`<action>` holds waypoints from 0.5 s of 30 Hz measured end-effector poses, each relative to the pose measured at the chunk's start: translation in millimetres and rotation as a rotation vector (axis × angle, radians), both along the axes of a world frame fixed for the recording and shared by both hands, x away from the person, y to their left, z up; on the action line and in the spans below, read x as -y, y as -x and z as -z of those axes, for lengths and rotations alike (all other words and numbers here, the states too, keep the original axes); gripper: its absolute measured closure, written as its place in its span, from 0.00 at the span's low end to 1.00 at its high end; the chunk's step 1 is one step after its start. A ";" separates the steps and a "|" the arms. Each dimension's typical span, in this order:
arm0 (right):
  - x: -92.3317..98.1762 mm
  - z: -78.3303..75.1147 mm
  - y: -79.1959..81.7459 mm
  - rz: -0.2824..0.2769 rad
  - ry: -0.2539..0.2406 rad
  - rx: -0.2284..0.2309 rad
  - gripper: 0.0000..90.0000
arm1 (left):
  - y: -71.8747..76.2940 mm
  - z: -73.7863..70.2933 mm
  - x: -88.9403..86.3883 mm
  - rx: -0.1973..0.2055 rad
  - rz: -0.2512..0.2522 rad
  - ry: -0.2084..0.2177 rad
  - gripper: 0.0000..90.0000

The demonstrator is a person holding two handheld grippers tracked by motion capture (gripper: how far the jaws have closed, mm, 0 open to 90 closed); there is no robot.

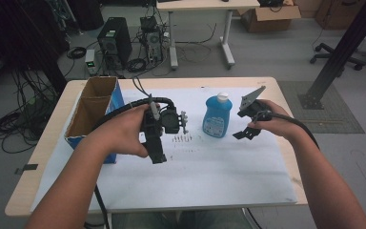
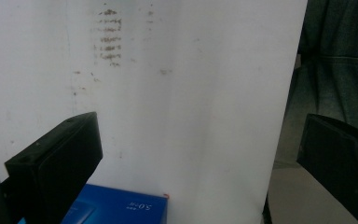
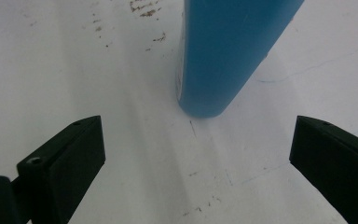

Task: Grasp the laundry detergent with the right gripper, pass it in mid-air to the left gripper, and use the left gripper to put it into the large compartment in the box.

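Where the white sheet covers the worktop (image 1: 267,83), one blue bottle (image 1: 217,116) stands upright near centre, white-capped. Right tool (image 1: 249,125): jaws wide apart, empty, just beside the bottle, facing its base. Left tool (image 1: 158,138): jaws wide apart, empty, near an open cardboard box (image 1: 95,107) with blue sides.
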State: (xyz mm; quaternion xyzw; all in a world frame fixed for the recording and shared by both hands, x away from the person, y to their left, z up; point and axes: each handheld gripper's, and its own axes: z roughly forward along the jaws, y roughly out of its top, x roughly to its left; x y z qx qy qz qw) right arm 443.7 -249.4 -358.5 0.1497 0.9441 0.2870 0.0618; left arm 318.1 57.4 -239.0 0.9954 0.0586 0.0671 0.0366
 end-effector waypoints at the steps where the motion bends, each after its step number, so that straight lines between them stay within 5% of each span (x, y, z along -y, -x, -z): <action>1: 0.0 0.0 0.0 0.000 0.000 0.000 0.04 | 0.0 0.0 0.0 0.000 0.000 0.000 0.00; 15: -5.1 16.7 -5.1 0.040 -0.104 0.017 0.03 | -1.2 3.1 -3.1 -0.004 0.001 0.000 0.00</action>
